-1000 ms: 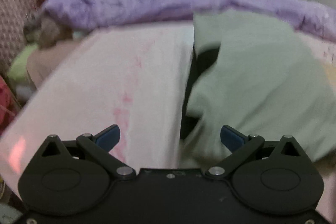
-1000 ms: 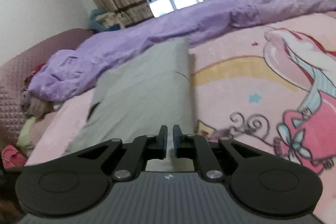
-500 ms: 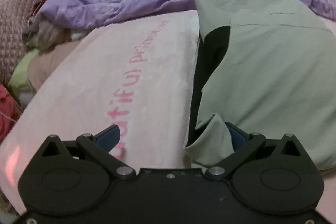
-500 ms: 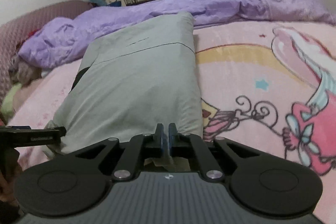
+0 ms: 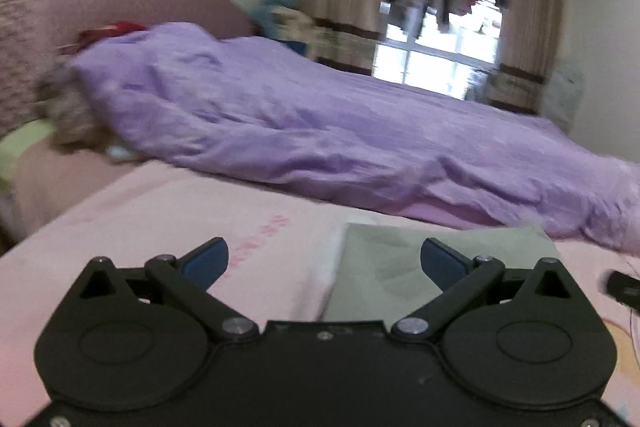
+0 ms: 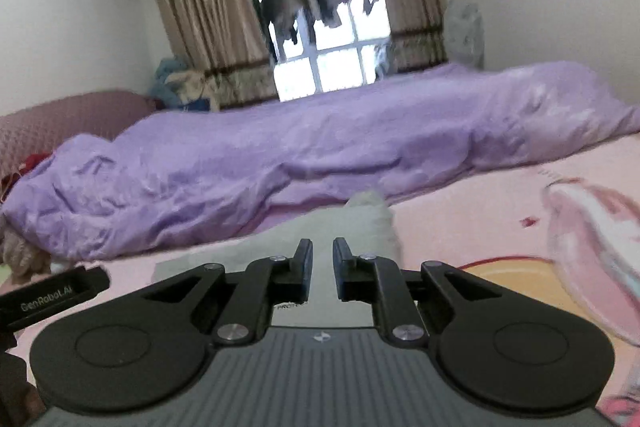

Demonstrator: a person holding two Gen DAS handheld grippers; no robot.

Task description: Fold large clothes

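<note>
Left hand-held gripper (image 5: pixel 324 263): matte black body, two round discs, angled linkage arms, silver screws at the pivots.
Left fingertips (image 5: pixel 208 259): blue pads.
Right hand-held gripper (image 6: pixel 320 269): black linkage arms, silver pivot screws, grey ribbed plate with a small white emblem.
Right fingertips (image 6: pixel 304 267): black blocks faced dark blue.
Marking: white "GenRobot.AI" lettering on a black bar.

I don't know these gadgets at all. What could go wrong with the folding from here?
The right gripper has its jaws only slightly apart around the folded grey-green garment, so lifting away might snag and undo the fold. The left gripper hangs wide open over the garment's edge; a careless sweep could rumple it against the pink printed bedsheet.
</note>
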